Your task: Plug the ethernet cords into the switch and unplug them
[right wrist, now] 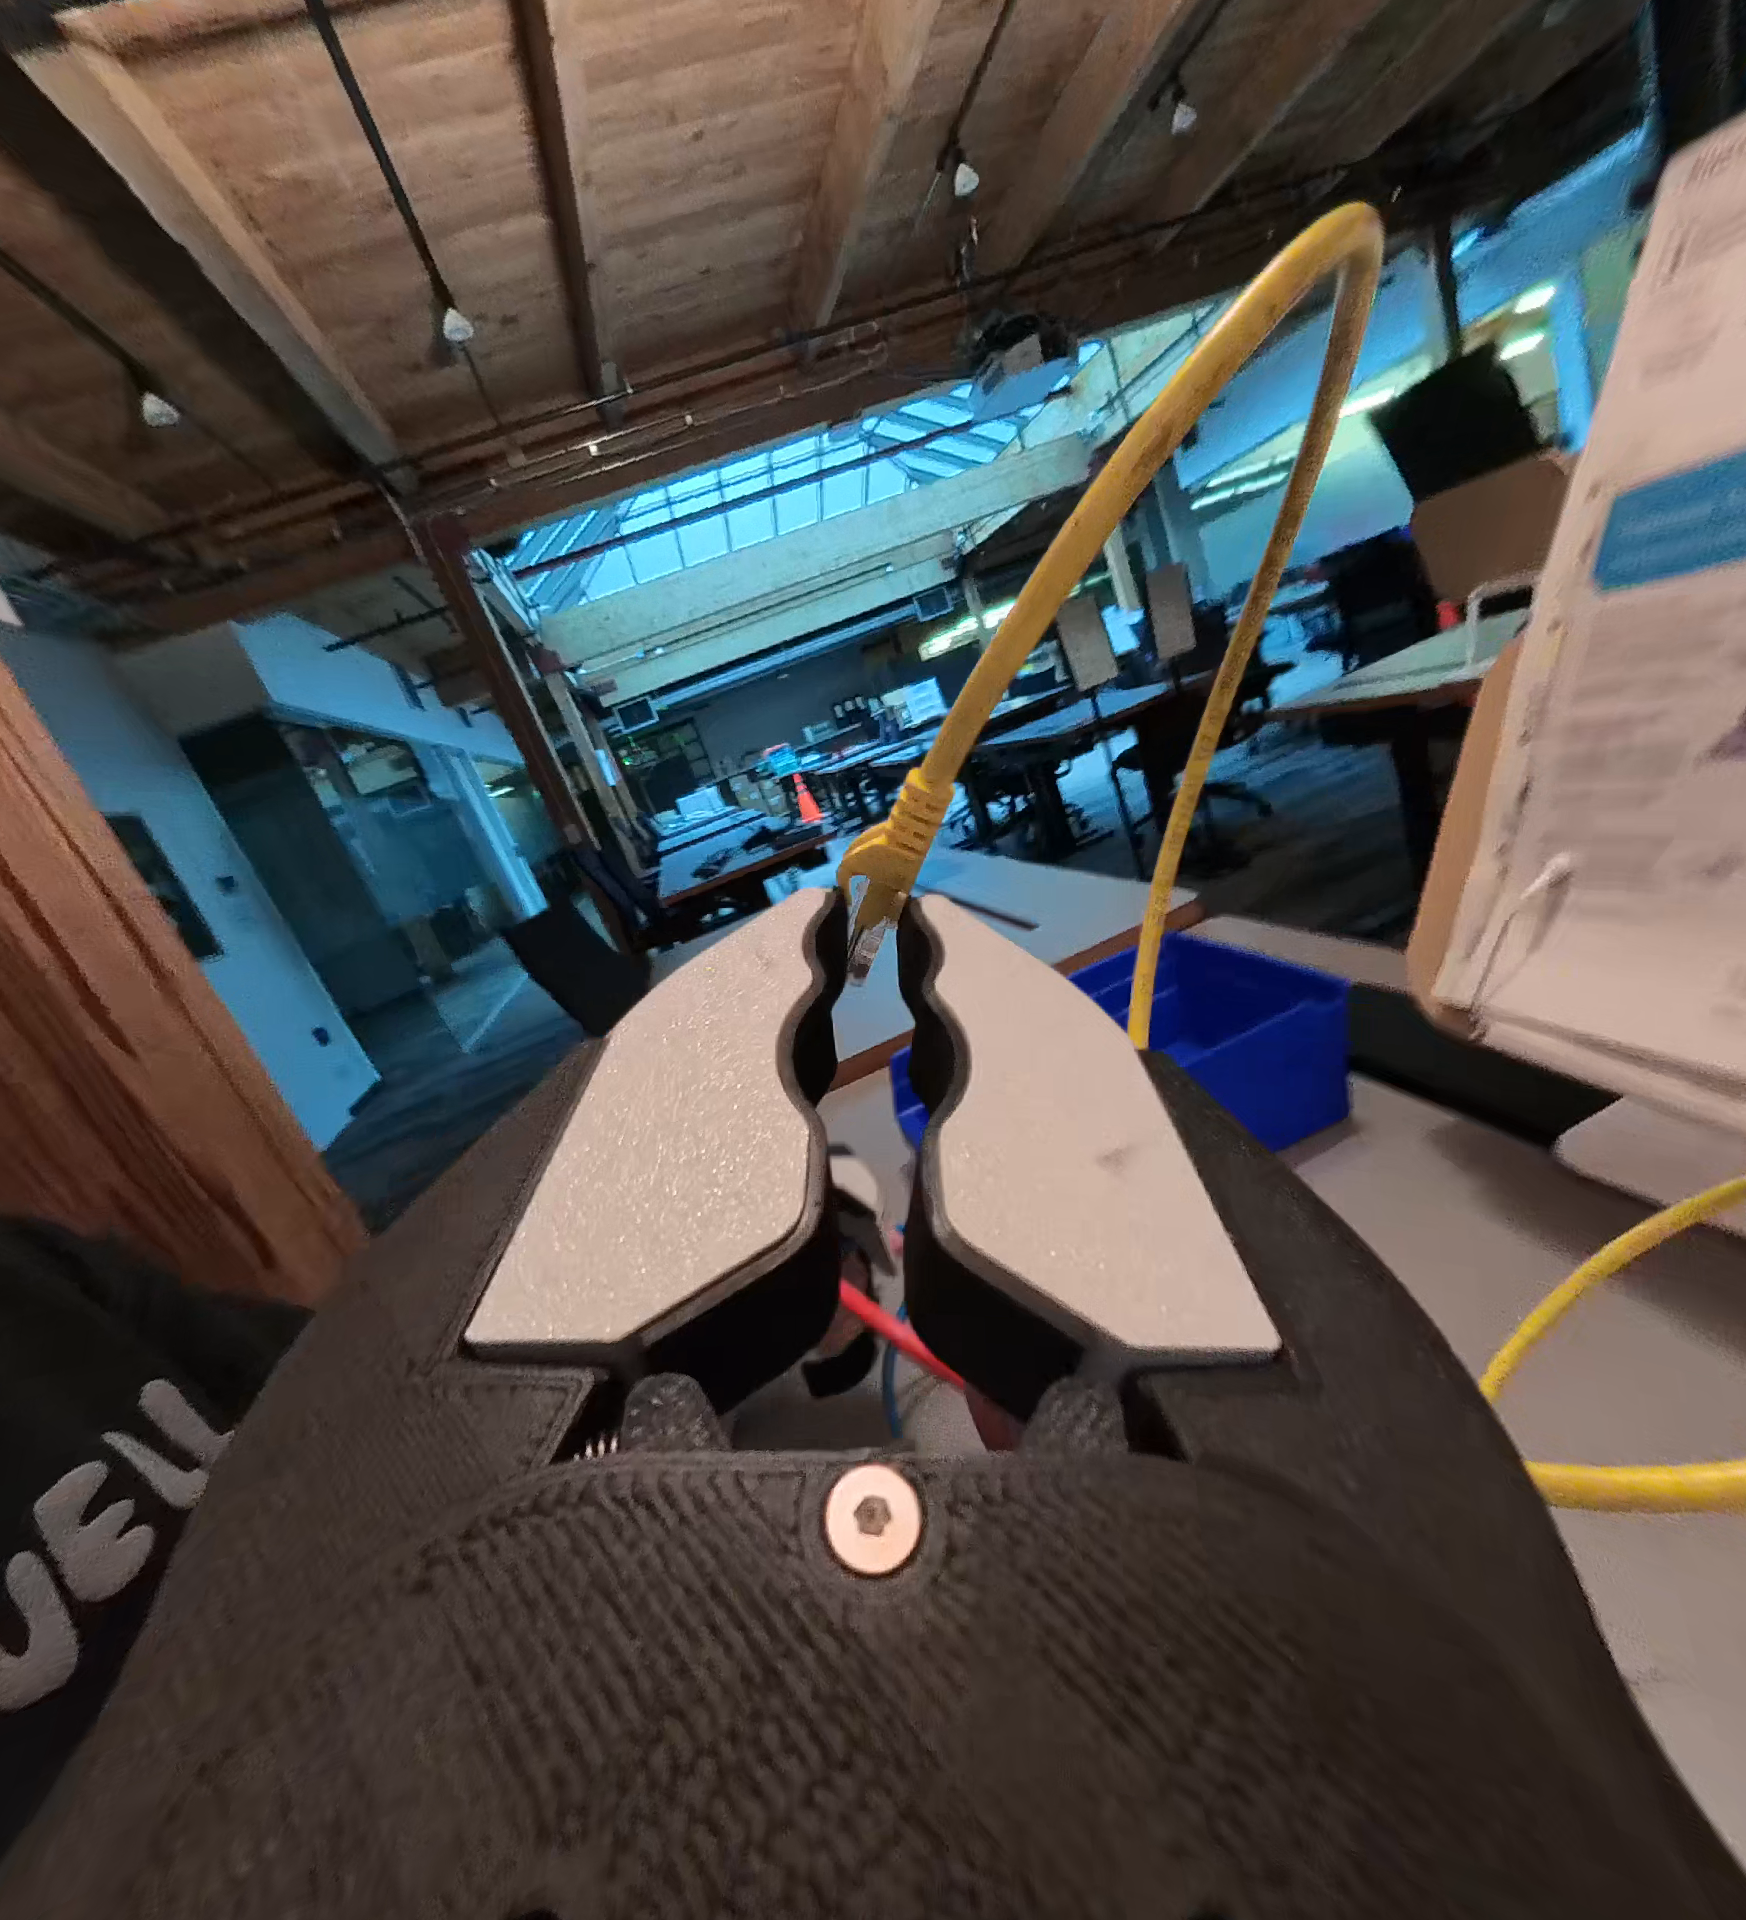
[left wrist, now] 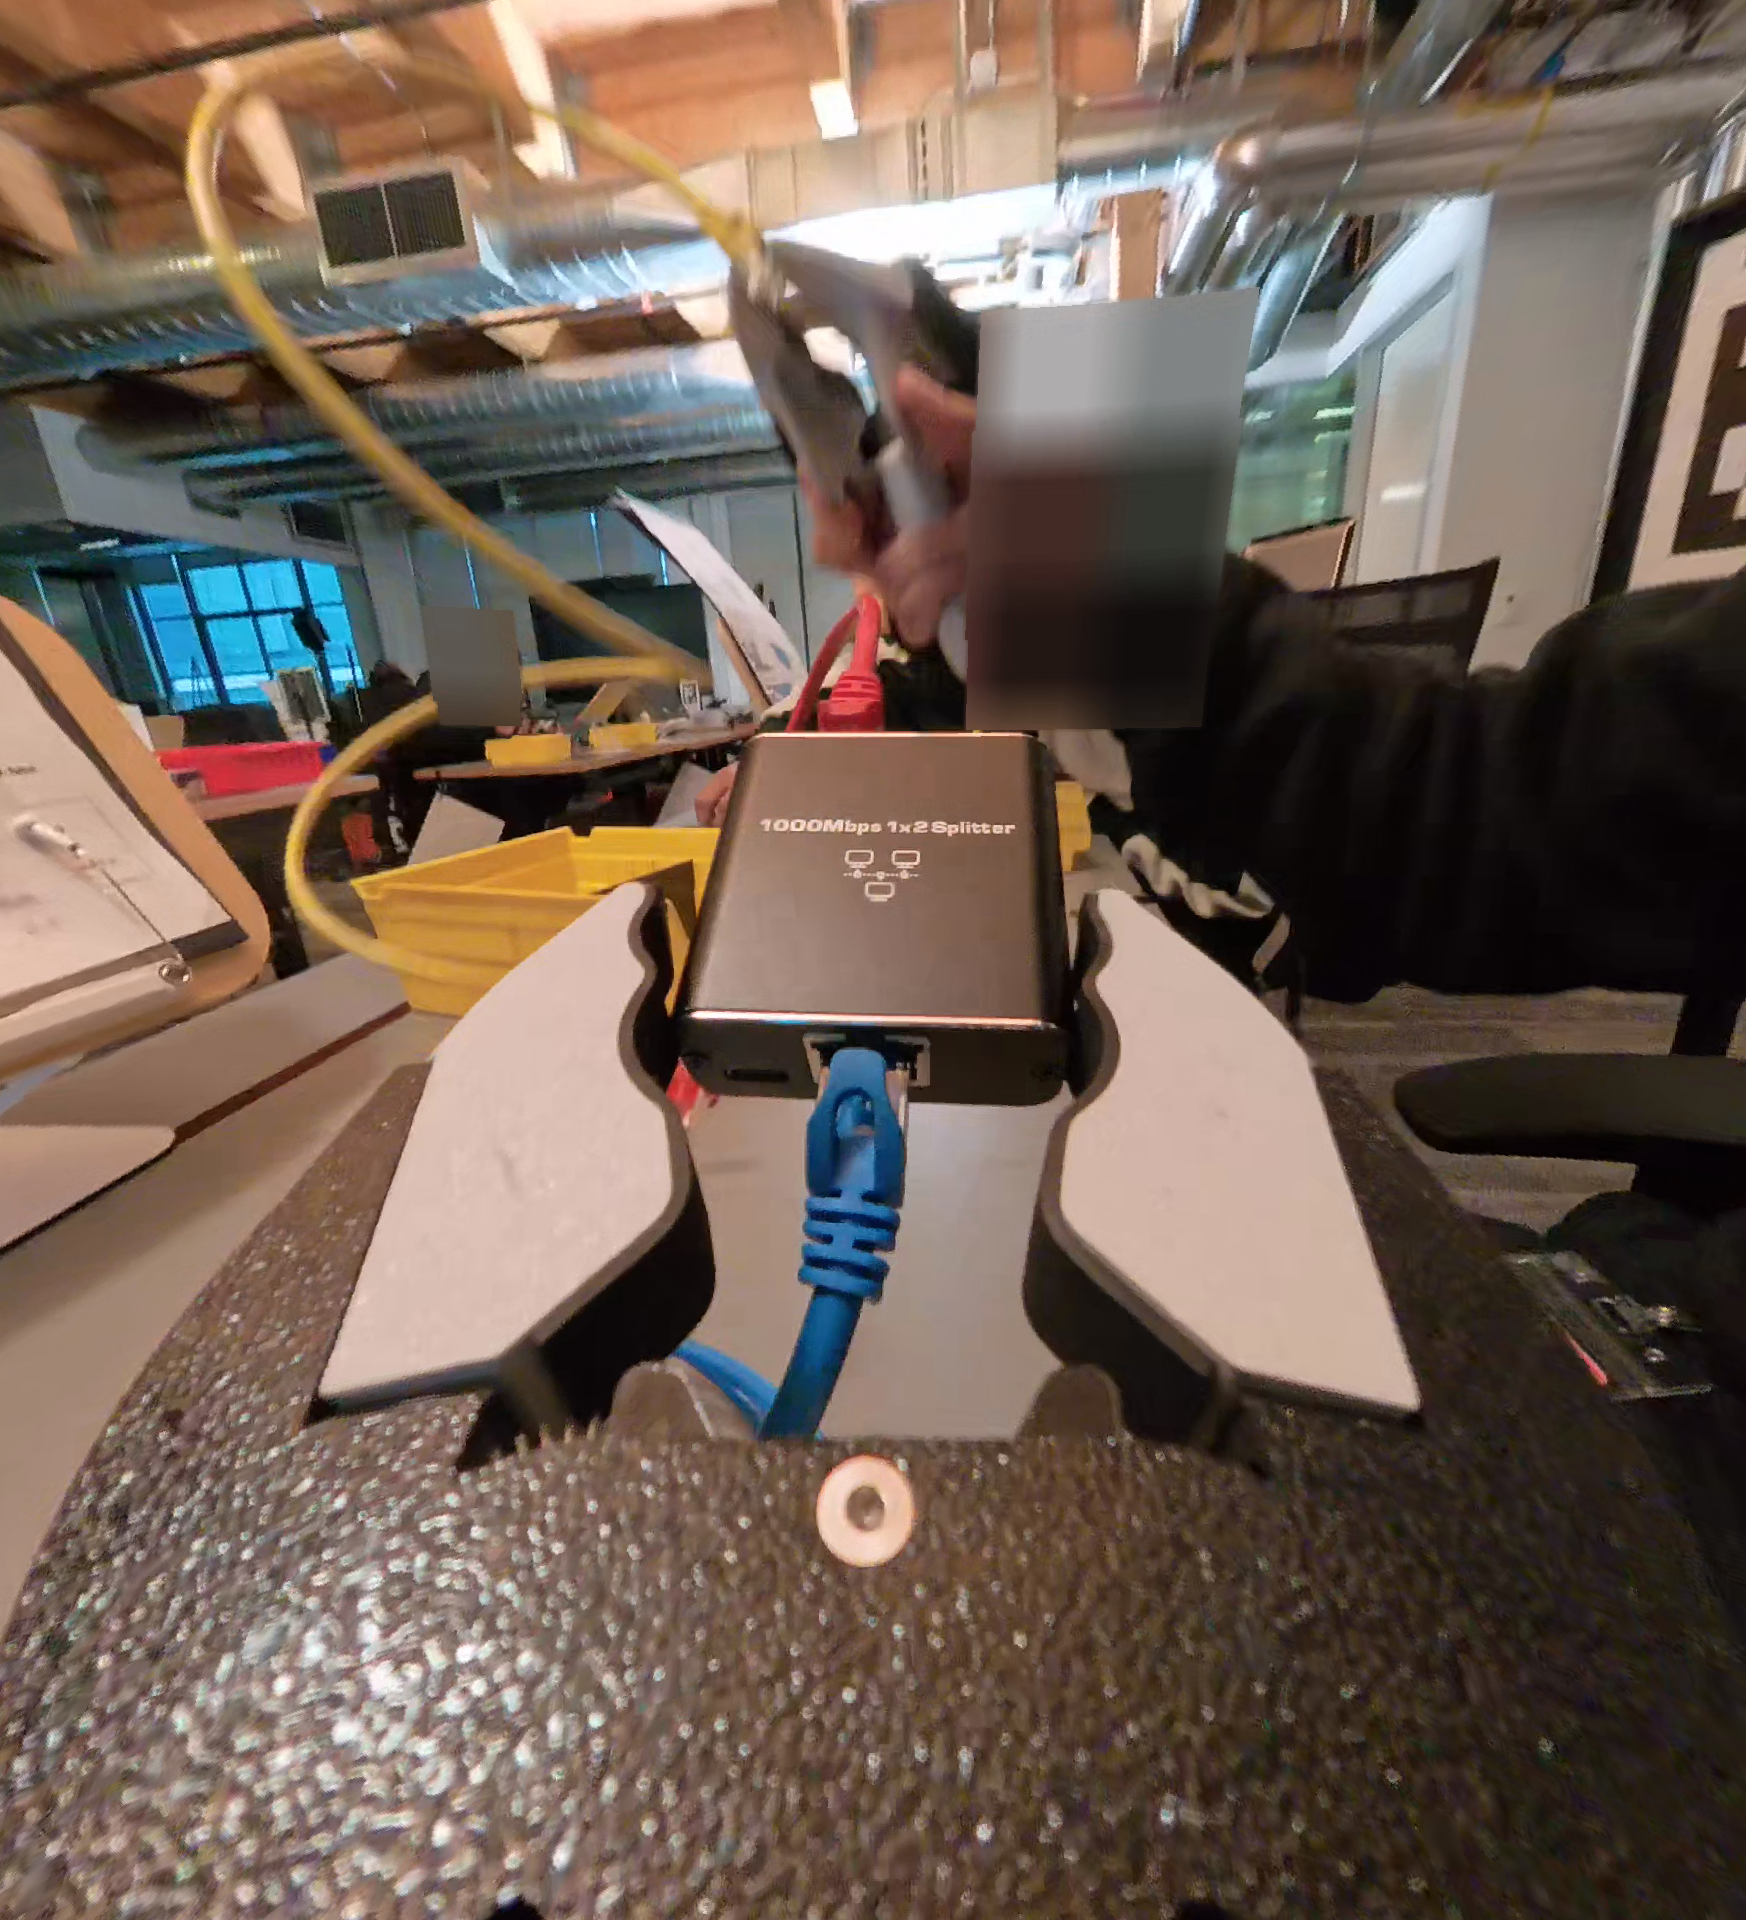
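My left gripper [left wrist: 874,961] is shut on the black switch box [left wrist: 879,883] and holds it level. A blue ethernet cord [left wrist: 848,1174] is plugged into its near port. A red cord [left wrist: 853,696] sits in a far port. My right gripper [right wrist: 874,935] is shut on the plug of a yellow ethernet cord [right wrist: 890,842], raised in the air and free of the switch. In the left wrist view the right gripper [left wrist: 838,364] shows blurred above and behind the switch, with the yellow cord [left wrist: 329,395] looping down to the left.
A yellow bin [left wrist: 505,914] stands on the table behind the switch. A stand with papers [left wrist: 27,852] is at the left. In the right wrist view a blue bin [right wrist: 1233,1029] and stacked papers [right wrist: 1669,675] lie to the right. A person's dark sleeve [left wrist: 1471,810] reaches in from the right.
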Available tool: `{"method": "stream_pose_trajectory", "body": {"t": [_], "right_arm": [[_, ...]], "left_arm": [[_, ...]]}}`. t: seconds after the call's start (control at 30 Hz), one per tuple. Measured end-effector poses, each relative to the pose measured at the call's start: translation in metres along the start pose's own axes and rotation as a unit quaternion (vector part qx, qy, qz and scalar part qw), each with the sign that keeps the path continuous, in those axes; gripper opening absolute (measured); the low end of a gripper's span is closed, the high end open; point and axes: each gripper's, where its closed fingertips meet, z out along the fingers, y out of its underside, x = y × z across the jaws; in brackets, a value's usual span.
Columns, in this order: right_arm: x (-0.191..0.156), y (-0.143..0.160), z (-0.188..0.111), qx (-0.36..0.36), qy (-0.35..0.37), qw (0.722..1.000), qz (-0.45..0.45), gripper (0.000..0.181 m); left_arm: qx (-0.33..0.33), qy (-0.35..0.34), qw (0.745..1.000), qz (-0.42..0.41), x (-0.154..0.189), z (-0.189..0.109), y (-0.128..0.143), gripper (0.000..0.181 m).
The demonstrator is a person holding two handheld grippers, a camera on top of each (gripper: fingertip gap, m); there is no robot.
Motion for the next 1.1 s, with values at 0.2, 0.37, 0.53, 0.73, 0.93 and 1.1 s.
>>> {"method": "stream_pose_trajectory", "body": {"t": [0.2,0.37,0.53,0.73,0.93,1.1], "right_arm": [[-0.021,-0.069,-0.03,-0.01,0.052,0.994,-0.099,0.011],[0.0,-0.087,-0.07,-0.049,0.099,0.983,-0.148,0.01],[0.066,-0.064,-0.121,-0.102,0.151,0.971,-0.156,0.011],[0.142,-0.023,-0.178,-0.189,0.266,0.924,-0.201,0.01],[0.189,0.039,-0.216,-0.332,0.324,0.86,-0.211,0.01],[0.234,0.076,-0.259,-0.429,0.431,0.774,-0.179,0.01]], "left_arm": [[-0.01,-0.016,1.0,-0.02,-0.009,0.002,0.014,0.074],[-0.002,-0.016,0.999,-0.033,-0.011,0.001,0.015,0.074],[0.003,-0.016,0.999,-0.042,-0.012,-0.001,0.016,0.074],[0.008,-0.018,0.999,-0.049,-0.013,-0.001,0.017,0.074],[0.005,-0.015,0.998,-0.055,-0.013,0.001,0.021,0.074],[0.002,-0.015,0.998,-0.056,-0.012,0.002,0.024,0.074]]}}
